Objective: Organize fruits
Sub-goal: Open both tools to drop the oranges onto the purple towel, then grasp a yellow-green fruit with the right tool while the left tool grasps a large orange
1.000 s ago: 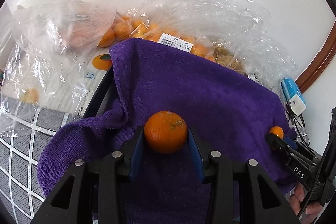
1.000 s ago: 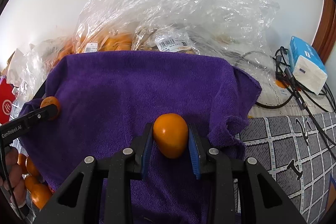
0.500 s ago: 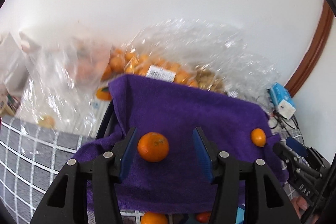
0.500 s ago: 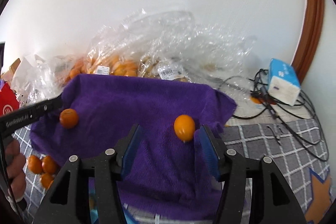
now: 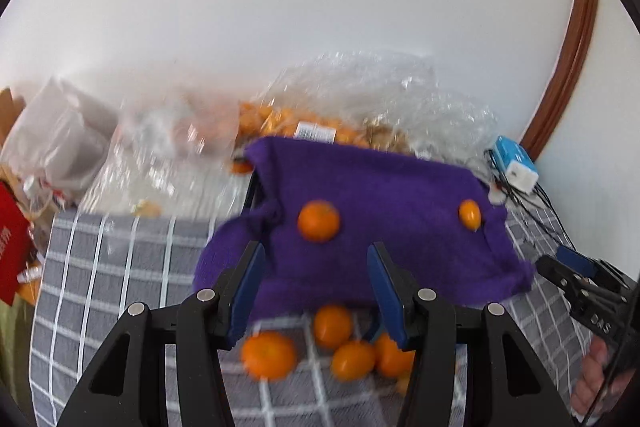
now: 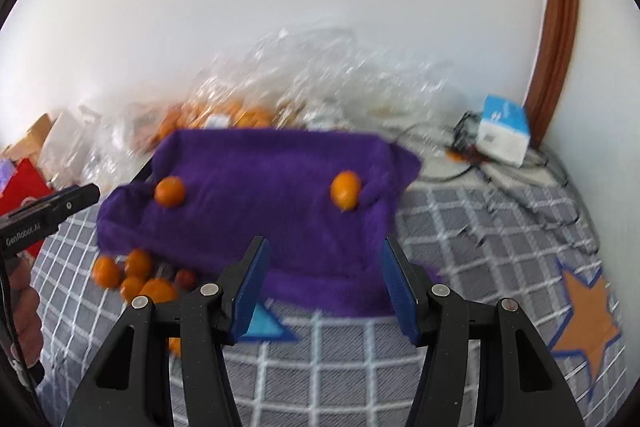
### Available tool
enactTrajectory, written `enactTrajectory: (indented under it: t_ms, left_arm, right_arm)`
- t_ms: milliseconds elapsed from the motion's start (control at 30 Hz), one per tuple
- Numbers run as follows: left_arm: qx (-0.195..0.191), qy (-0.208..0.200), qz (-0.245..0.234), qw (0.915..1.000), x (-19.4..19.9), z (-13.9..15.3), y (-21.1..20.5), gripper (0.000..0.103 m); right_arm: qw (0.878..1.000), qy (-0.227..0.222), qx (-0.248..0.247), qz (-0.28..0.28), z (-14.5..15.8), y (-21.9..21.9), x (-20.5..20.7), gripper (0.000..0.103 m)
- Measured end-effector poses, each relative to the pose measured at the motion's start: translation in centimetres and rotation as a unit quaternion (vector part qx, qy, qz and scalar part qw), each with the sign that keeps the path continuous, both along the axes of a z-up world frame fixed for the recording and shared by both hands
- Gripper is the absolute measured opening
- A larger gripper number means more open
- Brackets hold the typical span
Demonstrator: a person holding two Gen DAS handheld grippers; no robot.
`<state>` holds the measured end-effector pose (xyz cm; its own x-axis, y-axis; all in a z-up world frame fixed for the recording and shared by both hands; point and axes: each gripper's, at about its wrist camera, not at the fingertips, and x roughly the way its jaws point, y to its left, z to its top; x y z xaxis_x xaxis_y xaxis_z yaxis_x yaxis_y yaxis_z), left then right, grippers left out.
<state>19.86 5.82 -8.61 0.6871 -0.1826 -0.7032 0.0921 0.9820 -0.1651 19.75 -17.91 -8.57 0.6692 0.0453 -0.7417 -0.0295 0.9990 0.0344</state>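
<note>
Both fruits let go: left gripper [image 5: 316, 291] and right gripper [image 6: 320, 283] now pulled back, jaws just opened, nothing between. Round mandarin [image 5: 319, 221] and oval kumquat [image 6: 345, 190] resting well apart on the fuzzy purple towel [image 5: 400, 195]; more fruit [image 5: 344, 343] loose below, crinkly bags [image 6: 320, 83] behind. Two placed, more to go.

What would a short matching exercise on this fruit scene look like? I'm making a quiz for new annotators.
Things:
1. purple towel
2. round orange
3. loose oranges
4. blue-and-white box

Places:
A. on the checked cloth at the towel's near left edge
B. by the cables, far right
C. on the towel, left side
D. in front of the plastic bags

Pairs: 1-D, 2-C, 3-A, 4-B
</note>
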Motion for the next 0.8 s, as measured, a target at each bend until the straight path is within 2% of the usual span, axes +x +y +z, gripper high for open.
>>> enactTrajectory:
  t_ms: [100, 167, 233, 333, 433, 533, 733, 800]
  left_arm:
    - [-0.003, 0.01, 0.01, 0.9999, -2.0, -1.7, 1.9, 0.051]
    - [-0.009, 0.015, 0.016, 0.9997, -3.2, -2.9, 3.0, 0.051]
    - [-0.014, 0.018, 0.023, 0.9995, -4.3, -4.0, 3.9, 0.051]
    - [-0.019, 0.007, 0.031, 0.9993, -5.8, -5.2, 5.2, 0.051]
    - [-0.053, -0.004, 0.031, 0.9981, -7.0, -6.0, 6.3, 0.051]
    - [-0.083, 0.009, 0.033, 0.9959, -7.1, -6.5, 6.9, 0.051]
    - [-0.072, 0.013, 0.035, 0.9967, -6.8, -6.9, 6.4, 0.051]
    - [-0.074, 0.014, 0.038, 0.9965, -6.9, -7.0, 6.5, 0.051]
  right_arm:
    - [1.0, 0.012, 0.016, 0.019, -1.5, 1.6, -1.0, 0.056]
    - [0.999, 0.017, 0.017, 0.033, -2.5, 3.0, -1.6, 0.046]
    - [0.998, 0.023, 0.016, 0.052, -3.4, 4.3, -2.0, 0.041]
    - [0.997, 0.037, 0.018, 0.072, -4.9, 6.1, -2.1, 0.04]
    - [0.995, 0.053, 0.023, 0.082, -6.0, 7.2, -1.7, 0.04]
    - [0.994, 0.062, 0.027, 0.084, -6.7, 7.8, -1.2, 0.04]
    - [0.992, 0.085, 0.029, 0.09, -8.1, 8.7, 0.4, 0.039]
    - [0.991, 0.089, 0.03, 0.095, -8.6, 8.8, 0.9, 0.026]
